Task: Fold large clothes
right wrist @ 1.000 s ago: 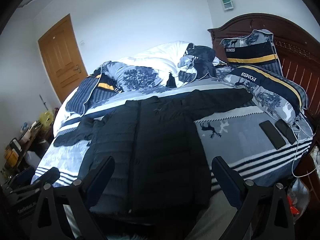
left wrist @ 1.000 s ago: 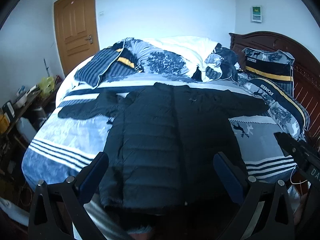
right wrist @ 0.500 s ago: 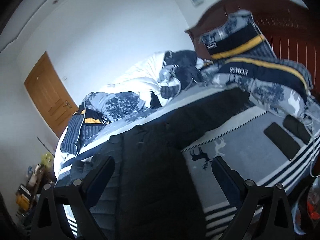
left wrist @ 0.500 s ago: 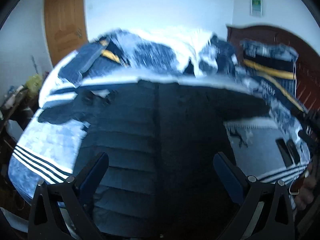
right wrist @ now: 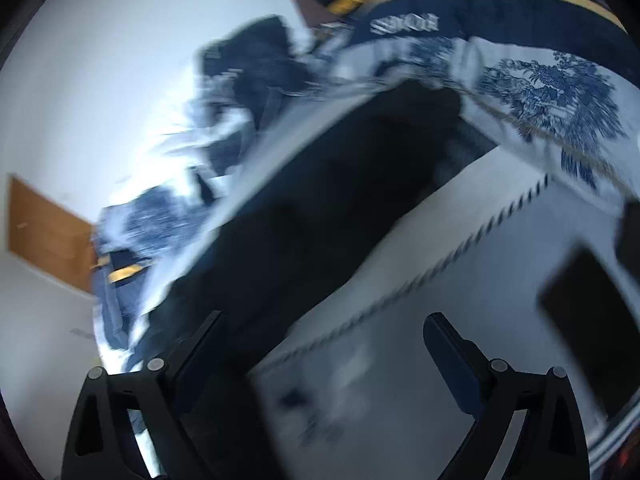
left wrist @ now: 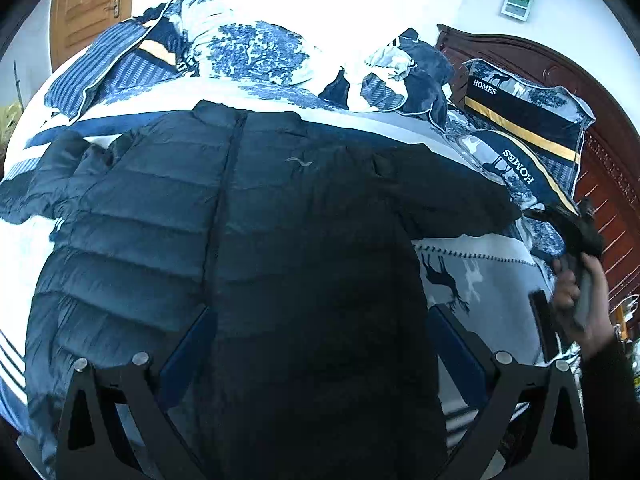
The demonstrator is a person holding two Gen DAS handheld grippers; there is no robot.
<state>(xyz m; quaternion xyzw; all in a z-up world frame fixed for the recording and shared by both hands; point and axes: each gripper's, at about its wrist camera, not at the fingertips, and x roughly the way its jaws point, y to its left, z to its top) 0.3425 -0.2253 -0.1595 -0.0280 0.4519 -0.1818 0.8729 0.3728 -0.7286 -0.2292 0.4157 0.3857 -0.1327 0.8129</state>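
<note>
Ahead of the left gripper (left wrist: pixel 320 344), between and beyond its spread fingers, a black puffer jacket (left wrist: pixel 248 240) is seen laid flat, front up and zipped, on the bed (left wrist: pixel 480 272). Both sleeves are spread outward; nothing is gripped on this side. Off to the right of those fingers, the person's right hand (left wrist: pixel 580 292) is seen near the right sleeve (right wrist: pixel 340 208) end. Beyond the right gripper (right wrist: pixel 320 356), fingers wide apart and empty, that sleeve is shown, blurred; two dark phones (right wrist: pixel 592 316) lie right of it. No fold is made yet; sleeves and body remain to be folded, judged from the layout.
</note>
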